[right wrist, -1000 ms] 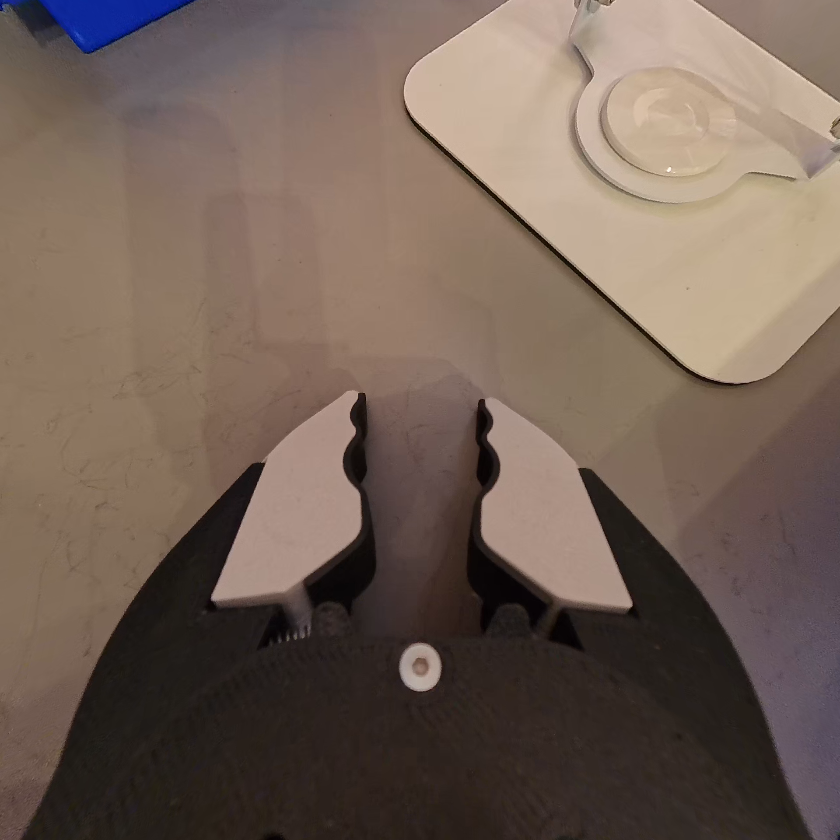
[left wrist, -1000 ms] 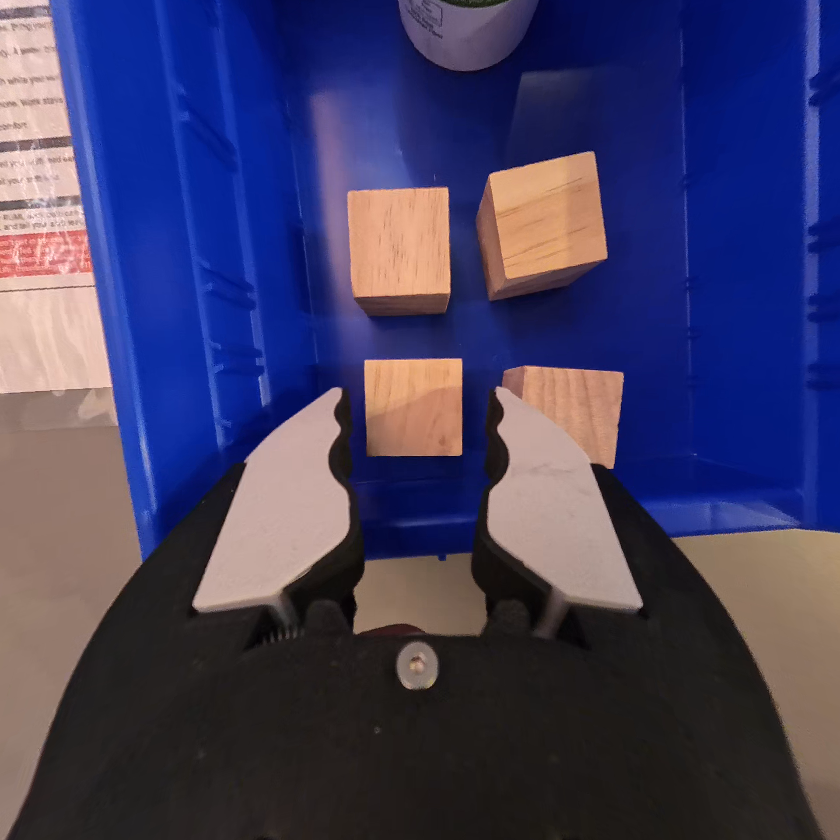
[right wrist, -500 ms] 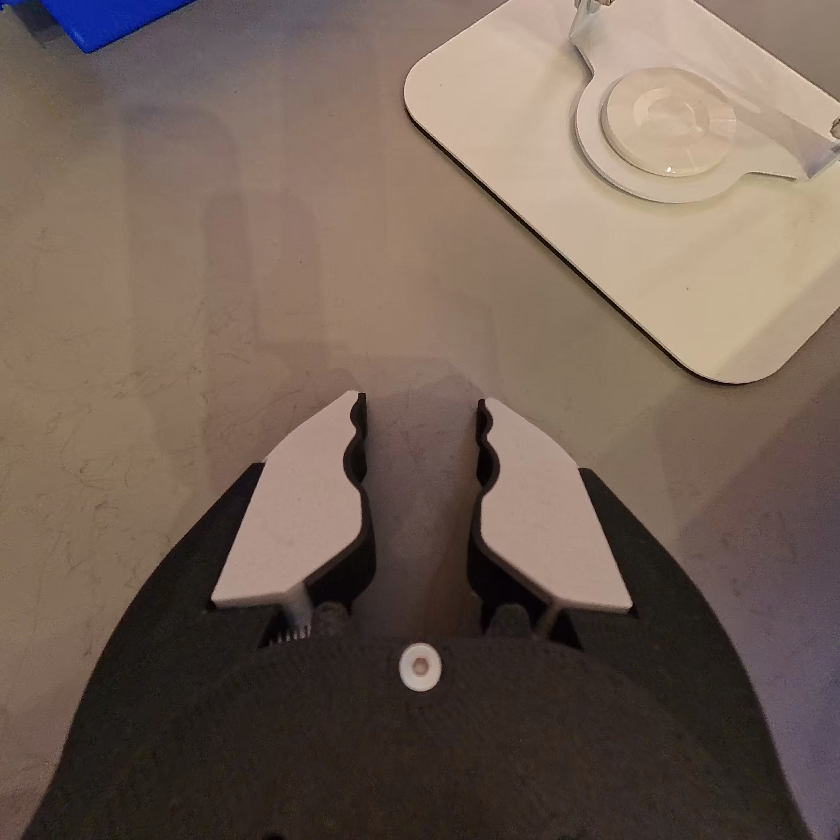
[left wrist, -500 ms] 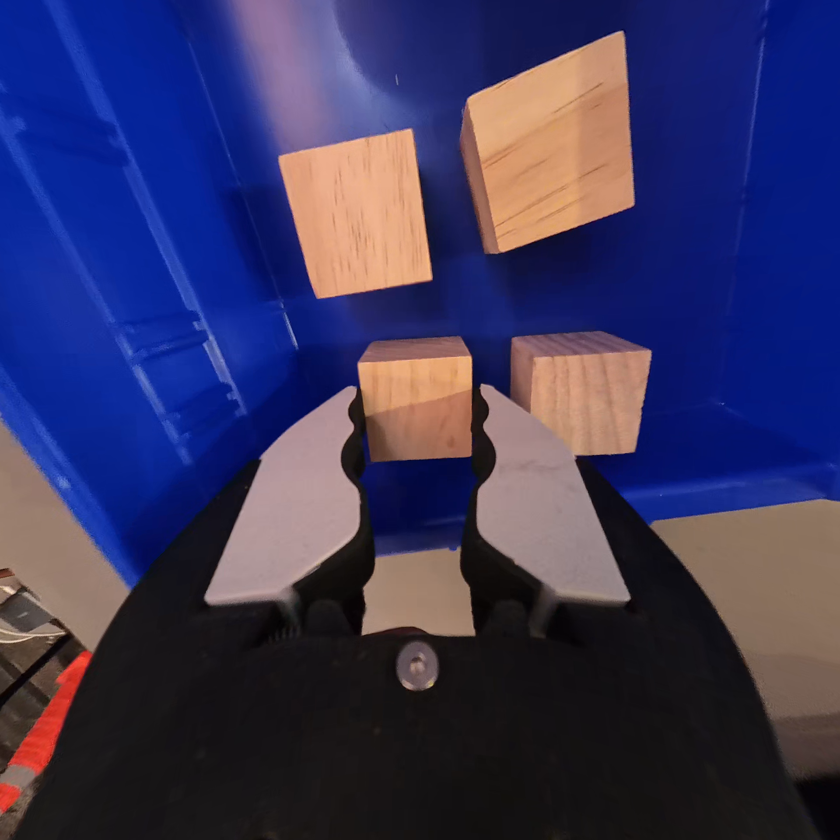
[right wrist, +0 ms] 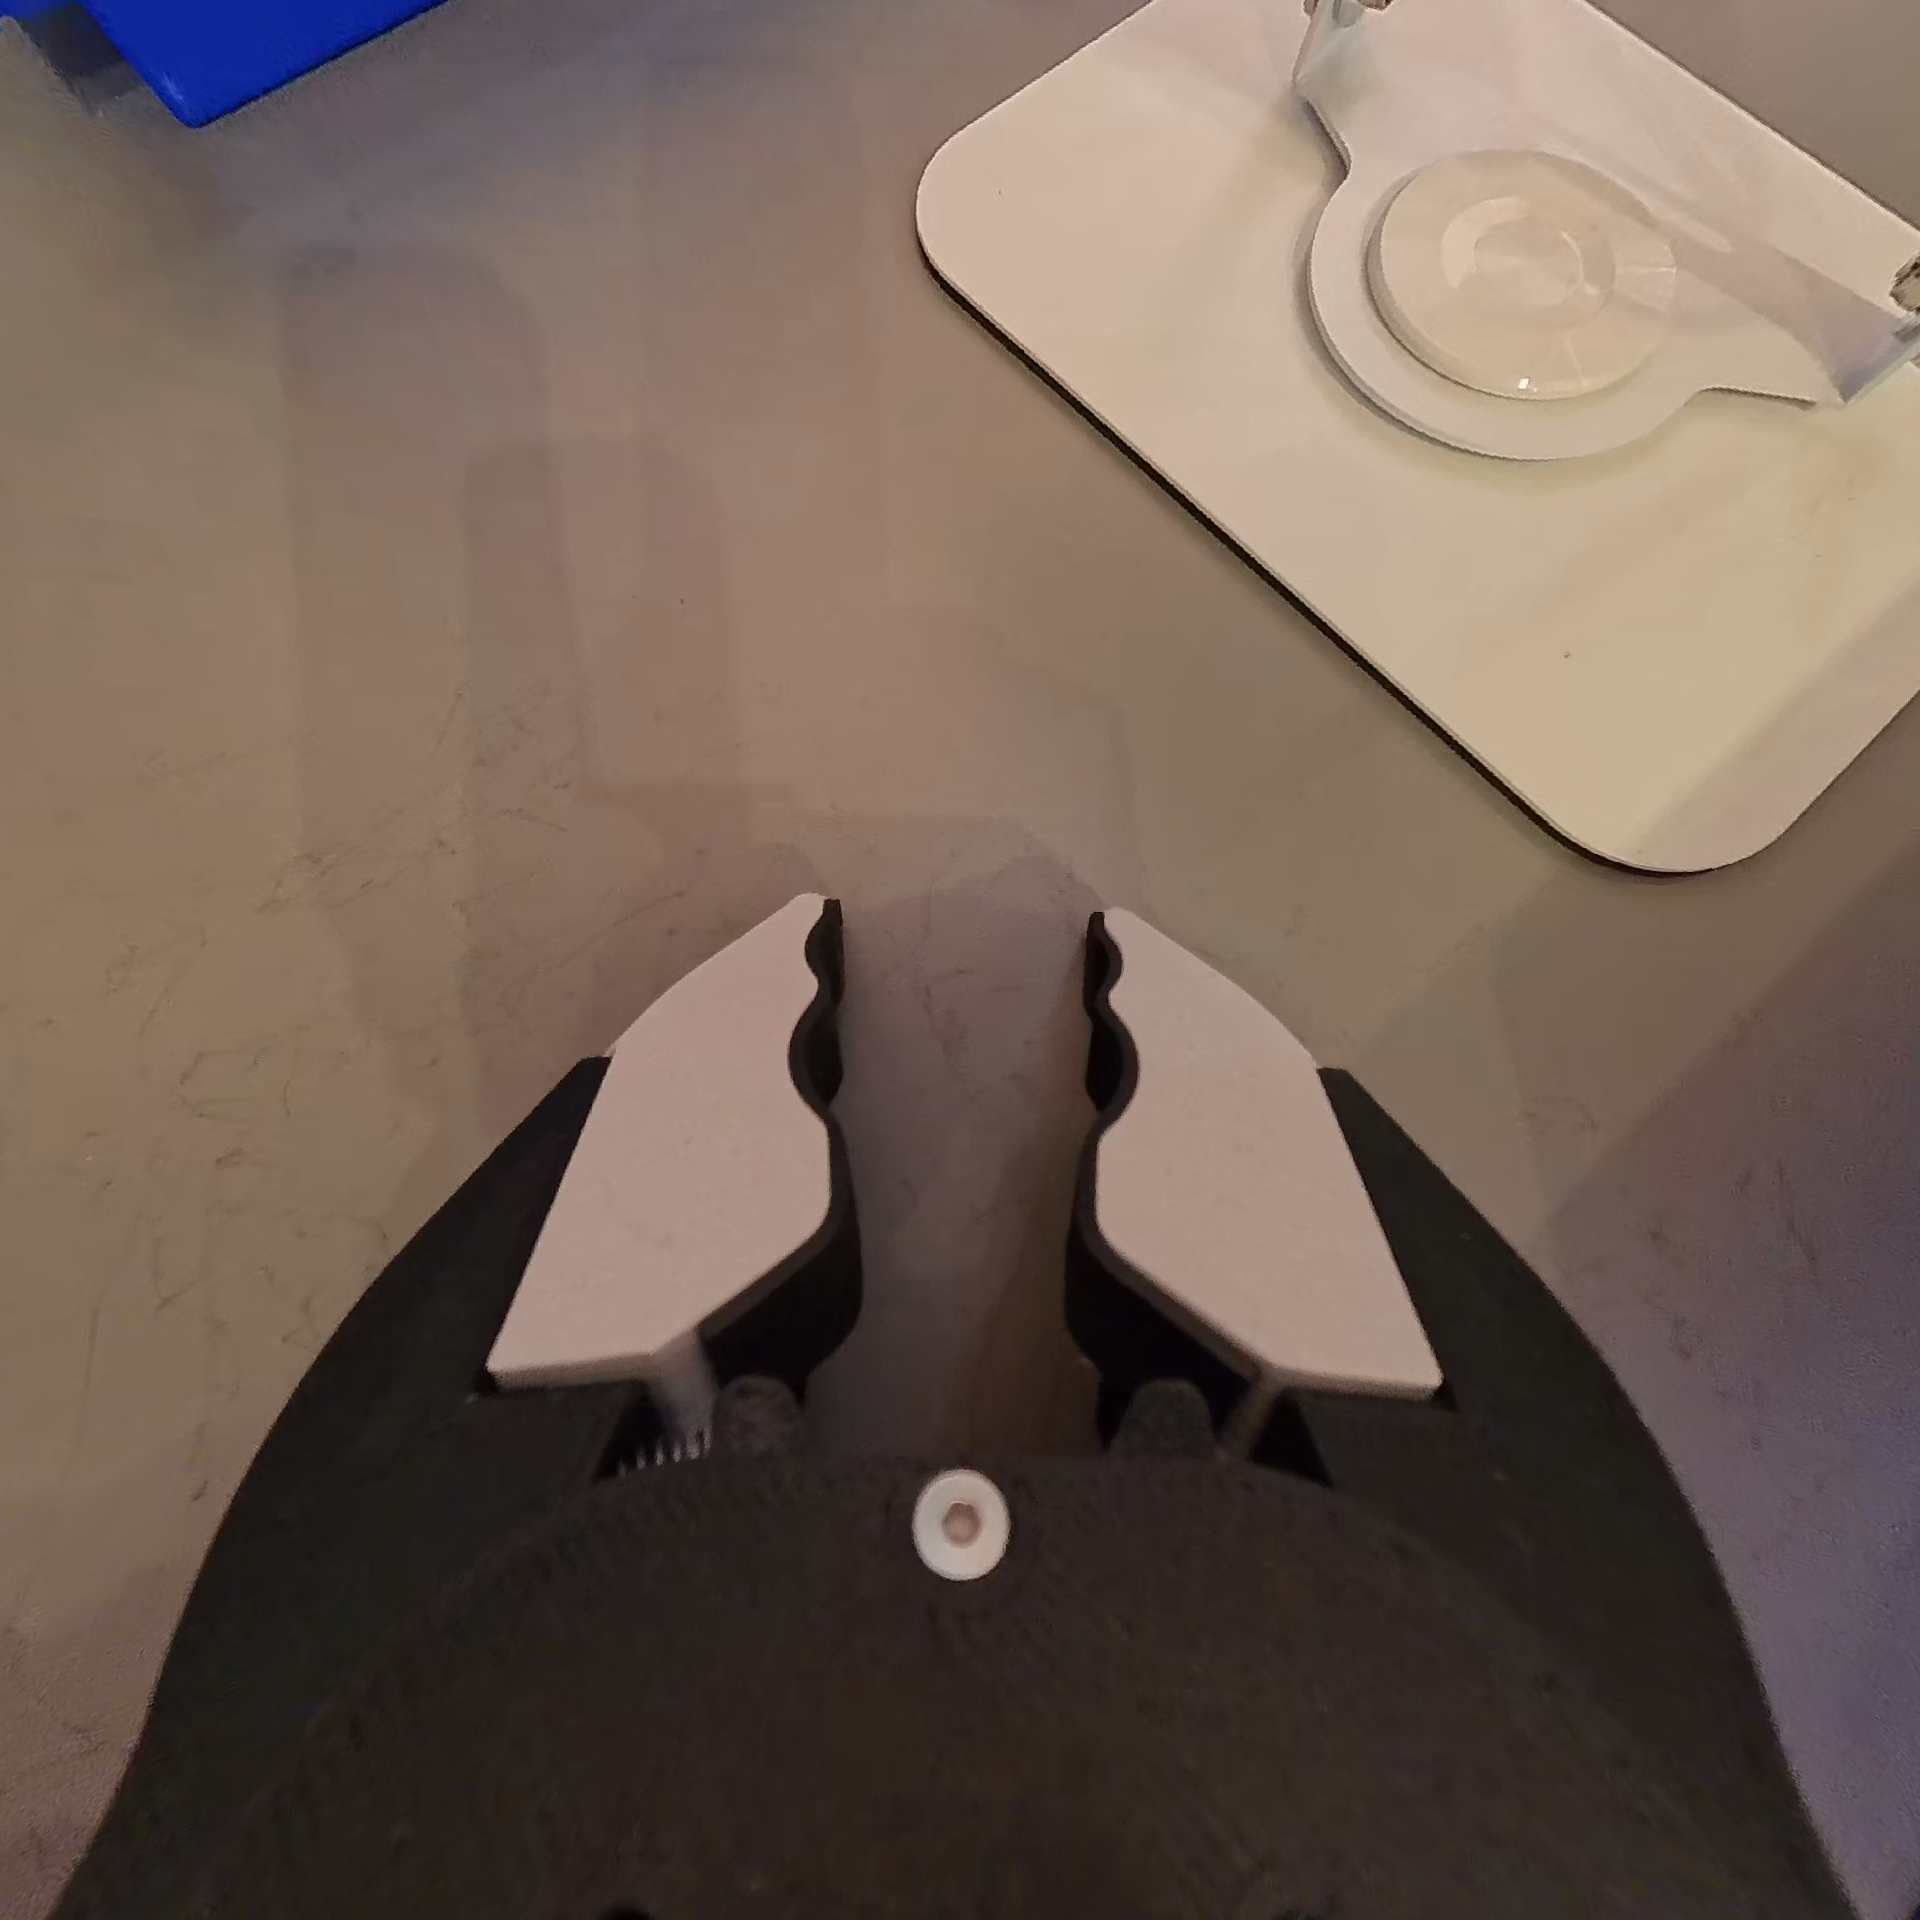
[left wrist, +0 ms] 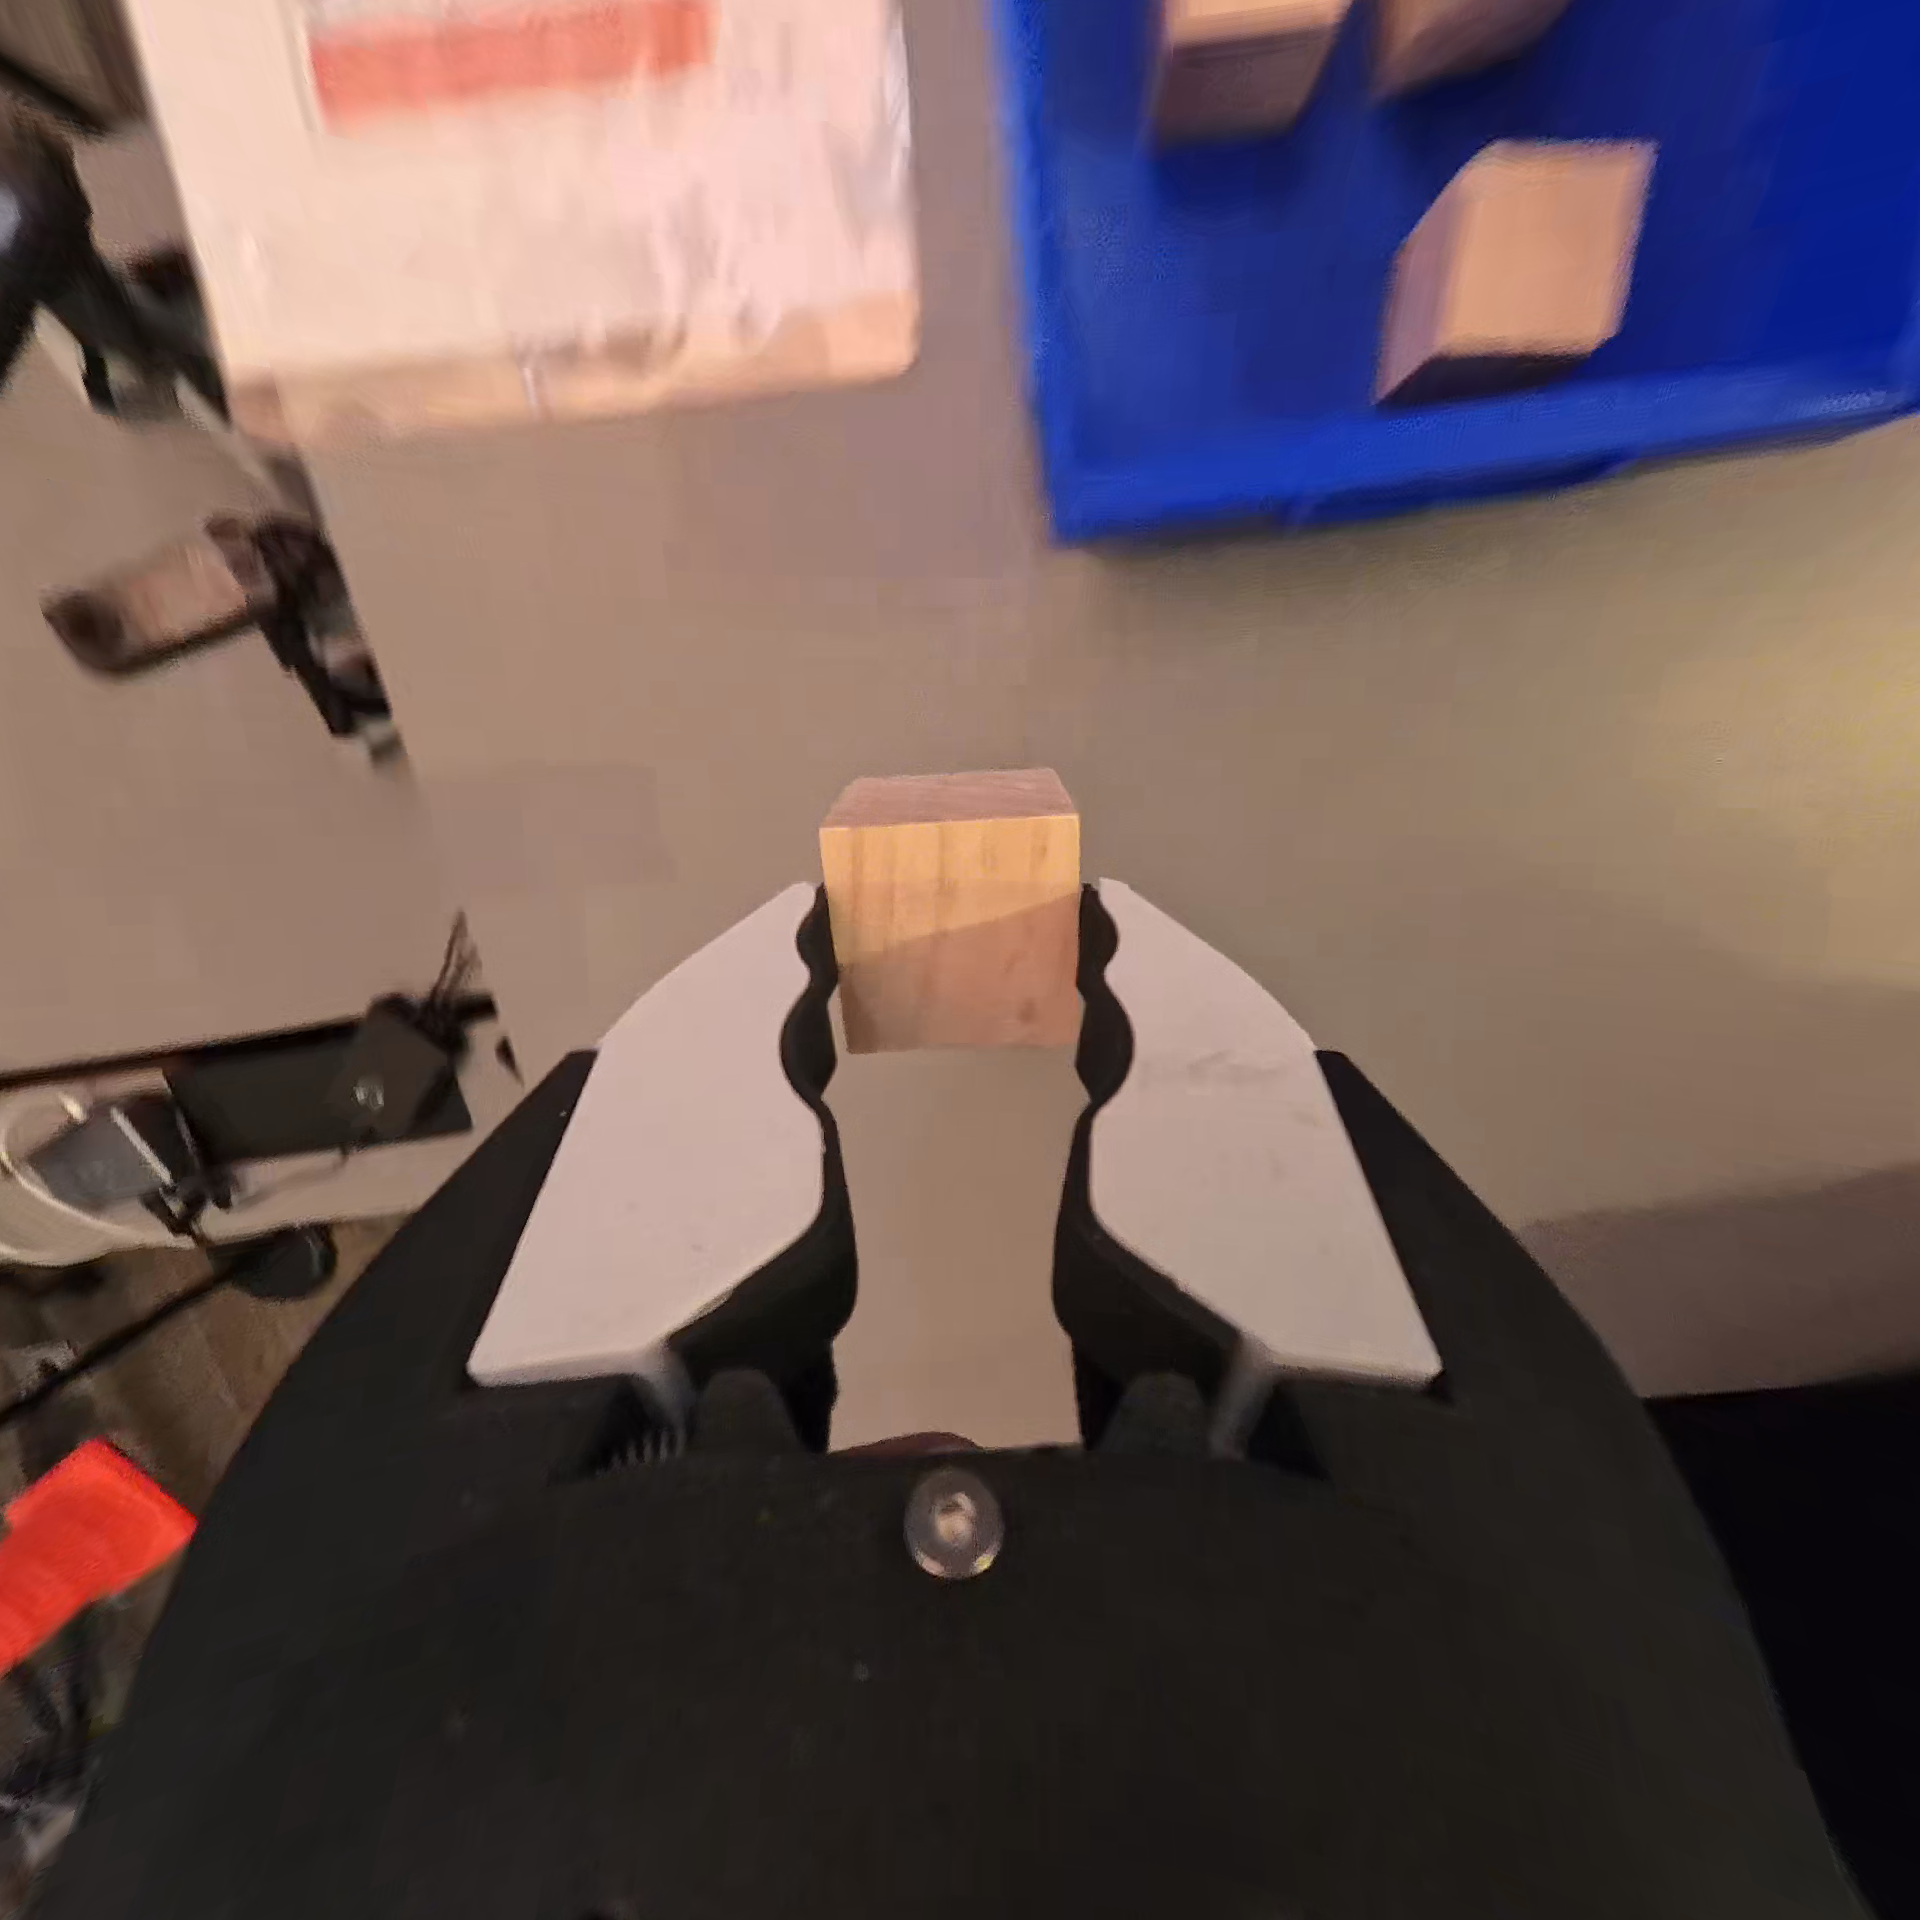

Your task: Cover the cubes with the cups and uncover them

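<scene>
My left gripper (left wrist: 954, 914) is shut on a light wooden cube (left wrist: 951, 920) and holds it above the grey table, clear of the blue bin (left wrist: 1174, 416) at the upper right. Three more wooden cubes lie in the bin; the nearest (left wrist: 1512, 265) is blurred. My right gripper (right wrist: 961, 925) is open and empty, low over the grey table. No cup shows in either view.
A white board (right wrist: 1351, 582) with a round clear holder (right wrist: 1496, 281) lies at the right wrist view's upper right. A corner of the blue bin (right wrist: 260, 42) shows at its top left. A laminated sheet (left wrist: 561, 208), black gear (left wrist: 208, 592) and cables sit left of the table edge.
My left gripper closed on the near left cube in the bin, lifted it out and swung left and back over the table. The right gripper has not moved.
</scene>
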`<state>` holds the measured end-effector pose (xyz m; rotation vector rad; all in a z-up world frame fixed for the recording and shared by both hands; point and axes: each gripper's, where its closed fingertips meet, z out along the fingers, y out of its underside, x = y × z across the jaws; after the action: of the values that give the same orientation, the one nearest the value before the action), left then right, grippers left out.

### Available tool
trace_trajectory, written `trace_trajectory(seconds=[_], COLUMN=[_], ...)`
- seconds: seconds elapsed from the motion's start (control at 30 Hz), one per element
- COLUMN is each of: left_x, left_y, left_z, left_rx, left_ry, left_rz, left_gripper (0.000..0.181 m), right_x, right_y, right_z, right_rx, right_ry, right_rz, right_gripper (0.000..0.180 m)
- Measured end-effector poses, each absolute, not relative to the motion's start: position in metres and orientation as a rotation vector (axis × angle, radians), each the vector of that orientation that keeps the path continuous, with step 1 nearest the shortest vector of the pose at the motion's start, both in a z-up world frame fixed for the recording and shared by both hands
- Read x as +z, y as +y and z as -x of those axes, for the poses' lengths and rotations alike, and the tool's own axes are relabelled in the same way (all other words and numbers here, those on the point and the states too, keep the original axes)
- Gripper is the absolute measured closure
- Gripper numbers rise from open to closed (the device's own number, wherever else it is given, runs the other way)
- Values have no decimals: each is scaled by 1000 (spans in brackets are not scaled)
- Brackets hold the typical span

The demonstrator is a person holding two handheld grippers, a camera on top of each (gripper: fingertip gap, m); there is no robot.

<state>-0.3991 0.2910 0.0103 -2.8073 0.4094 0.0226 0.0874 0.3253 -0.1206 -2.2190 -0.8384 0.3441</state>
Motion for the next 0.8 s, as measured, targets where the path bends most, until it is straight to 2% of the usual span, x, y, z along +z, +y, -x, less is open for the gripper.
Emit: trace_trajectory(seconds=[0.1,0.23,0.5,0.6,0.63,0.67,0.7,0.8], left_x=[-20,-56,-109,-111,-111,-109,-104,-75], left_y=[253,222,198,202,200,200,201,211], left_z=[453,480,483,484,482,482,480,473], left_rx=[81,68,-3,-22,-41,-45,-53,-11], left_ry=[295,206,174,134,142,138,138,156], left_rz=[2916,2981,3027,2994,3009,3008,2990,2923], left_gripper=[137,137,137,136,134,120,113,103], right_x=[-121,-121,-121,-121,-121,-121,-121,-120], right_y=[325,325,325,325,325,325,325,325], right_z=[-87,-87,-87,-87,-87,-87,-87,-87], right_rx=[344,344,344,343,343,343,343,343], right_ry=[-839,-839,-839,-839,-839,-839,-839,-839], right_rz=[2219,2219,2219,2219,2219,2219,2219,2219], right_gripper=[135,135,135,135,135,135,135,135])
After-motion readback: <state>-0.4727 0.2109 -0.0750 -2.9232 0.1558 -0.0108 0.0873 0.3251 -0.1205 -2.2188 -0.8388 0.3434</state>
